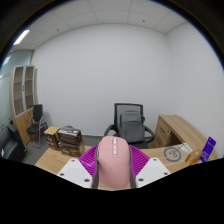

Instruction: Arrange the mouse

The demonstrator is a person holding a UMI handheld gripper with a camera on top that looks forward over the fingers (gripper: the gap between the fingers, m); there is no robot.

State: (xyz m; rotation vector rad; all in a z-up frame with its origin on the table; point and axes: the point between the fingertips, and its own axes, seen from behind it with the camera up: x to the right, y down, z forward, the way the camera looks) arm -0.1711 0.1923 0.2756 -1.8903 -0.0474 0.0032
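From the gripper view, I have the pink mouse (113, 162) sitting right between the two fingers of my claw (113, 172), its rounded back filling the gap and its scroll wheel pointing away from me. The magenta pads (92, 160) show as slivers either side of the mouse body with no daylight between them and the shell, so I read the claw as clenched on the mouse (both sides pressing, as far as this wide lens lets me tell).

The claw is tipped well up: most of what I see is white wall and ceiling, and only a strip of the wooden desk (60, 158) appears to the left and right of the fingers. That makes me think the mouse is lifted clear of the desk and being carried, though I cannot see its underside to be sure.

On the right part of the desk there is a roll of tape (175, 153), with a purple box (208, 150) beyond it towards the far right corner. Behind the desk stands a black office chair (130, 124), and off to the left a low unit with a shelf of small items, too small to name.

My judgement is that I am in the transport step. The next move calls for tilting the claw down so the desk comes into view, choosing a bare spot short of the tape, lowering until the mouse rests flat, and only then releasing.
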